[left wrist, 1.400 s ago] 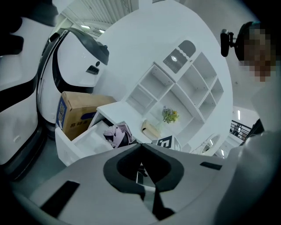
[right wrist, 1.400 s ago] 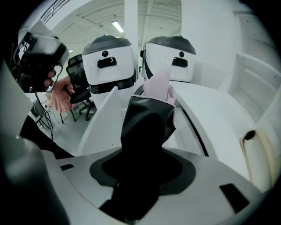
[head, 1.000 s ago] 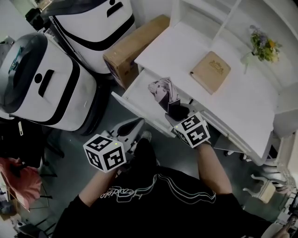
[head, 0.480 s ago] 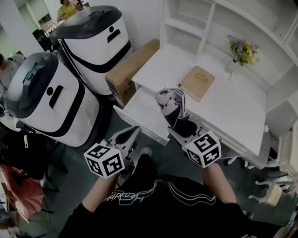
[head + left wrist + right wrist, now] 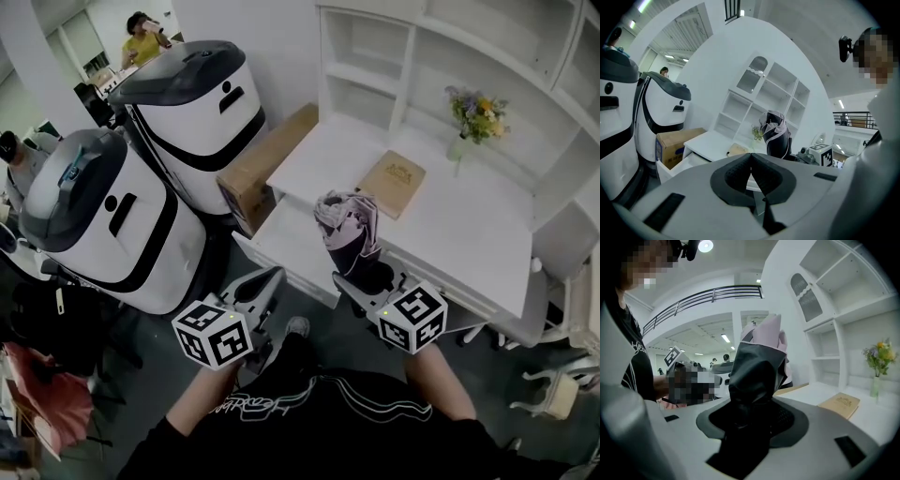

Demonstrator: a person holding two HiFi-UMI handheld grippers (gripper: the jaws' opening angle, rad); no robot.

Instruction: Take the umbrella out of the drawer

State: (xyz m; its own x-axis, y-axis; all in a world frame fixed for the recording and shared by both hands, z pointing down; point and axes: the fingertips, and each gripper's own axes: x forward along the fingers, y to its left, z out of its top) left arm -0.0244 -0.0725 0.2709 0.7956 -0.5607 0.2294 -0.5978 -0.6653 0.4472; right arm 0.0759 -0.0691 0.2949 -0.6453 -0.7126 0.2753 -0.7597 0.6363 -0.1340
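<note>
White desk (image 5: 469, 234): drawer (image 5: 286, 239) stands open at its front left corner. Folded umbrella (image 5: 349, 230) is upright above the drawer's right end, its lower end clamped in your right gripper (image 5: 364, 274). Your left gripper (image 5: 269, 281) has its jaws together and empty, just off the drawer's front edge.

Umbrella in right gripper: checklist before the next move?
1. Right gripper clamped on the umbrella: ok.
2. Umbrella lifted above the drawer: ok.
3. Left gripper empty, jaws together: ok.
4. Drawer shut: not ok, it stands open.
5. Bare room on the desk beside the book: ok.
6. Umbrella strap fastened: cannot tell, though the folds look loose at the top.
</note>
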